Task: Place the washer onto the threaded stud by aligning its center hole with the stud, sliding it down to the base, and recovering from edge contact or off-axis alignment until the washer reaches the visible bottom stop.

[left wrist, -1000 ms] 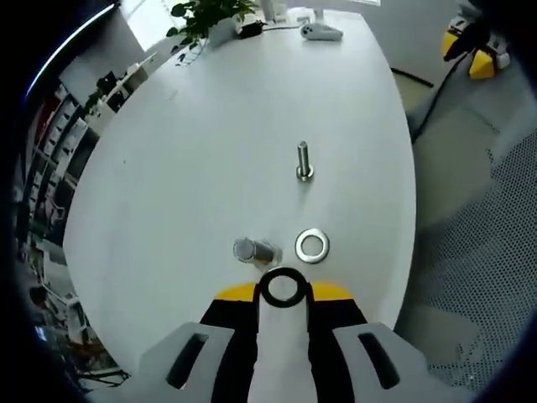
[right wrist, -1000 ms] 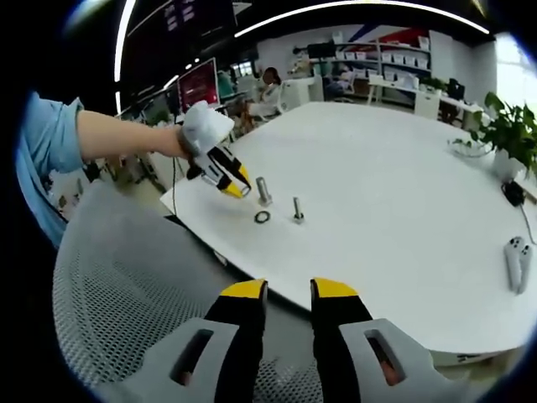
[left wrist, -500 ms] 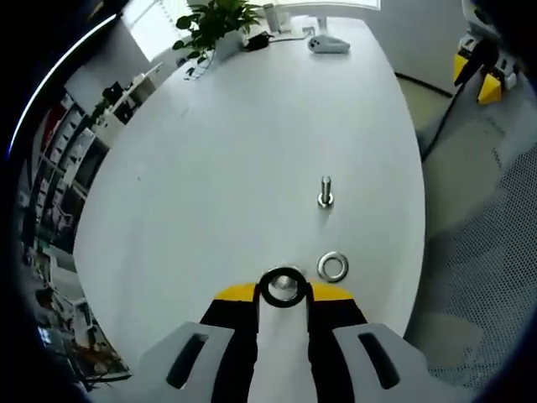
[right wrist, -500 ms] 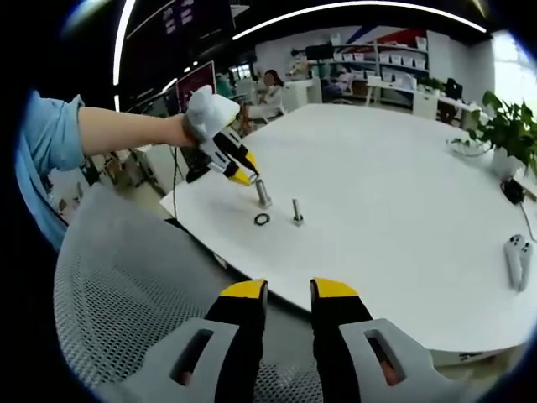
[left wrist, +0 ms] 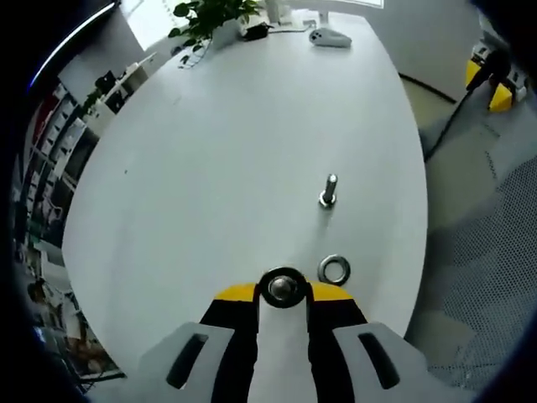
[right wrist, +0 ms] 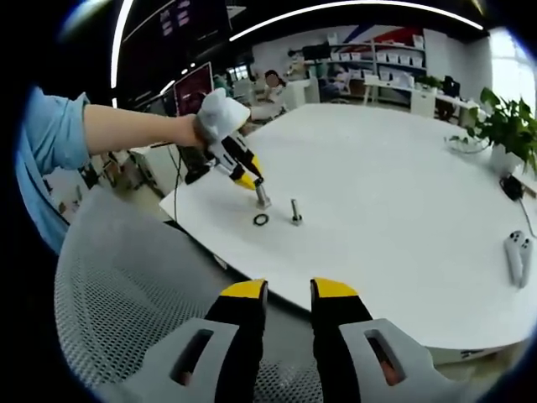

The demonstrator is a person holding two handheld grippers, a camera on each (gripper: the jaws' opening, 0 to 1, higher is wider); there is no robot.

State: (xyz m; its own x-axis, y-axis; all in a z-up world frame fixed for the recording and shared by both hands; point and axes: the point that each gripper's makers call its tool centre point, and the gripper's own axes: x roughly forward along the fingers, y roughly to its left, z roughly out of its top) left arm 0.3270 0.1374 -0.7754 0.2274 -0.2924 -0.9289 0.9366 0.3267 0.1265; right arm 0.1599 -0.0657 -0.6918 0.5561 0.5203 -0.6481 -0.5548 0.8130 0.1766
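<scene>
Washer point(left wrist: 282, 288) sat clamped at the tips of the left gripper point(left wrist: 282, 295), directly over the top of the threaded stud point(right wrist: 262, 196) on the white worktop point(left wrist: 235, 151). Just beside lay a second washer point(left wrist: 334, 269) and a smaller bolt point(left wrist: 328, 191). The right gripper point(right wrist: 289, 294) hung off the worktop edge, jaws slightly apart and empty.

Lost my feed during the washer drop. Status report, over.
Left gripper shut on black ring washer, centred over steel threaded stud. Right gripper open, off the white table. Nothing blocking.
</scene>
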